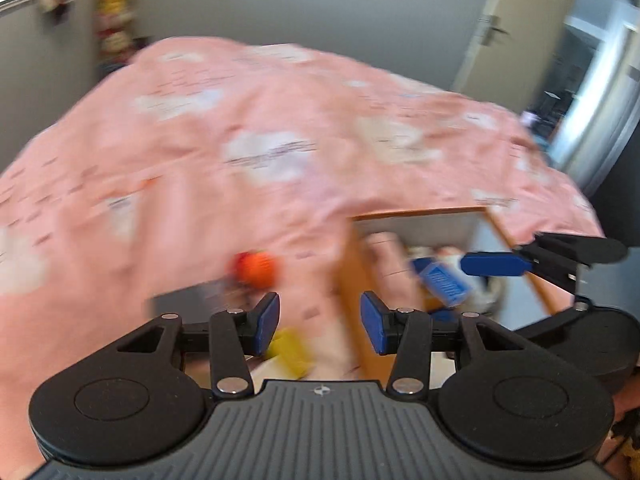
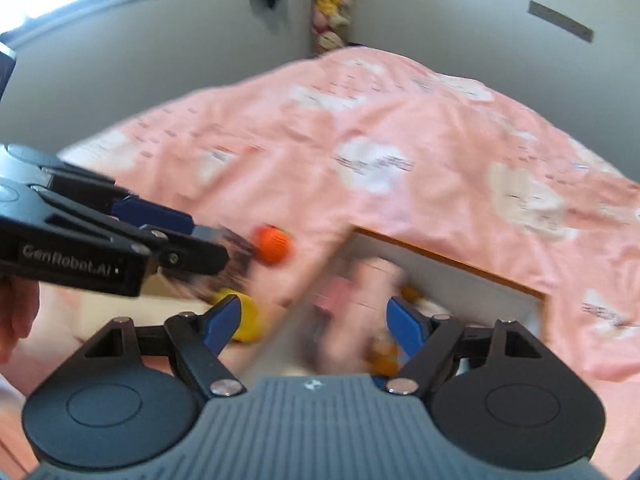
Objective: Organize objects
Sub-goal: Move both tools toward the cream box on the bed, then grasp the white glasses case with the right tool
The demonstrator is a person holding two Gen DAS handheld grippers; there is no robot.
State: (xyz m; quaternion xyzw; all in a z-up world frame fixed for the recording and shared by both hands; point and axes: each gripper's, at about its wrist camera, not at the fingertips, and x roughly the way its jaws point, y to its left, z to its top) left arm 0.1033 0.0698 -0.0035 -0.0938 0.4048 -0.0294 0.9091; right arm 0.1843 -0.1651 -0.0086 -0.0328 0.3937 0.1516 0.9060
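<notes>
Toys and other small objects lie partly on a pink cloud-print bedspread point(image 2: 400, 128) and partly in an open box with orange-brown rims point(image 2: 448, 258) set on it; the bedspread fills everything beyond both pairs of fingers. From the right wrist view, the box sits directly ahead of and between the right gripper point(image 2: 314, 320) fingers, its blurred contents including something pink point(image 2: 360, 280) and something yellowish-orange point(image 2: 386, 356) near the right fingertip. From the left wrist view, the box point(image 1: 420, 213) lies ahead and to the right of the left gripper point(image 1: 320, 322), with a blue packet point(image 1: 442, 286) inside it. An orange ball point(image 2: 273, 245) rests on the bedspread beyond the left fingertip of the right gripper, and a yellow toy point(image 2: 248, 318) lies just beside that fingertip. Both grippers have their fingers spread apart, grasping nothing. Motion blur hides what the remaining objects are.
</notes>
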